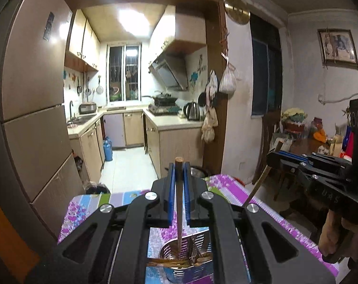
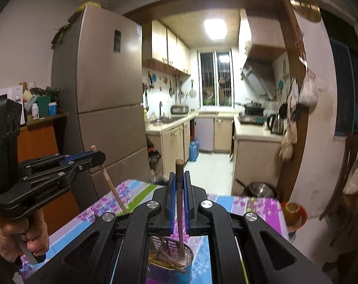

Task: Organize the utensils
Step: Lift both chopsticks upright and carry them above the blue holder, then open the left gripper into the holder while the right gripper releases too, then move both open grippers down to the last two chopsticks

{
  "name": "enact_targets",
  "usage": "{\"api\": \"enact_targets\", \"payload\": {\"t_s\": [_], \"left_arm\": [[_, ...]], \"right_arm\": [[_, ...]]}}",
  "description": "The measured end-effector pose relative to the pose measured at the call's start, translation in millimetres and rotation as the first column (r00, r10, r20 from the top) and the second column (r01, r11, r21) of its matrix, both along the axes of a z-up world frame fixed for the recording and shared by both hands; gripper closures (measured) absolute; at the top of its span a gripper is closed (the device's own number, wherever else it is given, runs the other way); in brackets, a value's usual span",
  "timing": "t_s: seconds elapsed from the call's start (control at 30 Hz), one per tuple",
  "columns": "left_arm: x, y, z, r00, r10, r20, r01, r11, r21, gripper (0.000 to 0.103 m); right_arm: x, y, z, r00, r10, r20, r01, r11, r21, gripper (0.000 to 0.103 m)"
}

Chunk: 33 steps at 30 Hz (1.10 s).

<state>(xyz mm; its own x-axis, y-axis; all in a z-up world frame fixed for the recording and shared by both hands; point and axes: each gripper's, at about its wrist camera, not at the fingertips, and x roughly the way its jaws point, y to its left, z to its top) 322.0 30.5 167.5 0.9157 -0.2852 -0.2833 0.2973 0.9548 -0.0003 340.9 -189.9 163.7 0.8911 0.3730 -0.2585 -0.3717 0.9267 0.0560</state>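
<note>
Left gripper (image 1: pixel 179 165) clamped our light chopstick (image 1: pixel 179 203), right gripper (image 2: pixel 179 175) our dark chopstick (image 2: pixel 179 203); both tips inside metal holder (image 2: pixel 171 260) near table (image 1: pixel 228 184) front edge.

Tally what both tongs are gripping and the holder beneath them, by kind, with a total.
Chopsticks held upright in tongs: 2, one in the left tongs, one in the right tongs
Metal utensil holders on the table: 1
Total: 3
More chopsticks lie inside the holder; their number cannot be told.
</note>
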Motion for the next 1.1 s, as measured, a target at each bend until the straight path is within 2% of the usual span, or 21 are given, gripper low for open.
{"api": "enact_targets", "payload": {"t_s": [0.23, 0.5, 0.63, 0.73, 0.77, 0.8, 0.87, 0.93, 1.0, 1.1], "left_arm": [[16, -3, -25, 0.999, 0.002, -0.05, -0.001, 1.0, 0.021, 0.098], [22, -4, -36, 0.997, 0.011, -0.08, -0.008, 0.999, 0.038, 0.097], [11, 0, -31, 0.998, 0.013, -0.057, -0.011, 0.999, 0.033, 0.097], [-18, 10, -27, 1.0, -0.006, -0.025, 0.006, 1.0, 0.022, 0.097], [-32, 16, -29, 1.0, -0.013, -0.015, 0.014, 1.0, 0.019, 0.091], [-45, 22, -33, 1.0, -0.018, -0.006, 0.018, 1.0, 0.015, 0.079], [-72, 36, -46, 1.0, -0.02, 0.004, 0.02, 1.0, 0.015, 0.063], [-102, 51, -68, 1.0, -0.019, -0.008, 0.019, 0.999, 0.03, 0.057], [-132, 67, -103, 0.998, -0.021, -0.055, 0.024, 0.999, 0.047, 0.051], [-169, 85, -155, 0.988, -0.014, -0.153, 0.024, 0.997, 0.067, 0.05]], "right_arm": [[21, 9, -33, 0.997, 0.005, -0.072, -0.006, 1.0, -0.003, 0.096], [30, 6, -43, 0.994, 0.008, -0.108, -0.006, 1.0, 0.019, 0.095], [23, -2, -40, 0.996, -0.01, -0.093, 0.013, 0.999, 0.033, 0.095], [7, -11, -33, 0.998, -0.023, -0.06, 0.025, 0.999, 0.046, 0.095], [-6, -14, -29, 0.999, -0.025, -0.036, 0.027, 0.998, 0.051, 0.095], [-14, -16, -27, 0.999, -0.027, -0.021, 0.028, 0.998, 0.055, 0.095], [-44, -23, -25, 0.999, -0.026, 0.023, 0.025, 0.997, 0.067, 0.094], [-76, -28, -30, 0.998, -0.027, 0.052, 0.022, 0.996, 0.083, 0.083], [-109, -30, -43, 0.997, -0.024, 0.074, 0.018, 0.996, 0.084, 0.078], [-159, -25, -78, 0.997, -0.02, 0.076, 0.015, 0.997, 0.075, 0.074]]}}
